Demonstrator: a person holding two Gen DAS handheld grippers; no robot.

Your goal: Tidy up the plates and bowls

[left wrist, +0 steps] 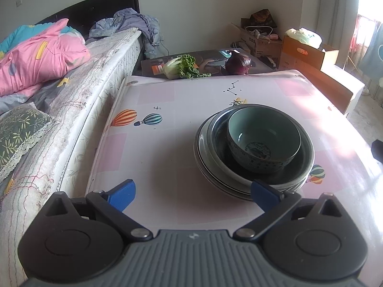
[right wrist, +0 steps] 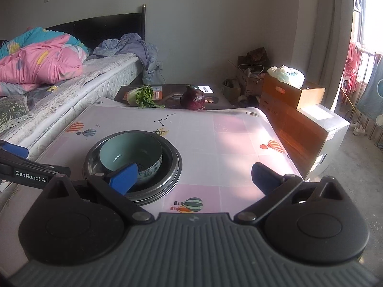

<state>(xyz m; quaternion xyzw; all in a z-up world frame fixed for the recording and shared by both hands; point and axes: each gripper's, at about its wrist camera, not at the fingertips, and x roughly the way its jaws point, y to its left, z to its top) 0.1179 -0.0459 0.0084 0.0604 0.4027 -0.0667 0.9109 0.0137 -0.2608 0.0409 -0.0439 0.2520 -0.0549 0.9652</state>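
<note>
Currently, step in hand: stacking looks finished; both tools stand clear of the pile, so what remains, in my judgement, is to draw away without knocking it.
Left tool (left wrist: pixel 192 192): jaws spread wide, nothing between them; its right finger sits just in front of the stack's near rim, contact not resolvable.
Right tool (right wrist: pixel 194 175): jaws fully apart, empty; pile lies to its left, behind the left finger.
Advice: lift each tool up and back before any sideways swing; keep the blue fingers (left wrist: pixel 122 195) off the rims, since a nudge could slide the bowl in its seat.
Teal bowl (left wrist: pixel 263 137): glazed green-blue inside, dark speckled pattern outside, upright, nested uppermost, slightly off centre toward the far right side.
Dark bowl (left wrist: pixel 307 165): wider, dark glossy, holds the teal one.
Plates (left wrist: pixel 203 165): pale with dark rim lines, at the bottom; count unclear.
Location: stack on the table (left wrist: pixel 153 157), balloon-print cloth, nearer the front than the far edge.
Risk: glazed surfaces likely slippery.
</note>
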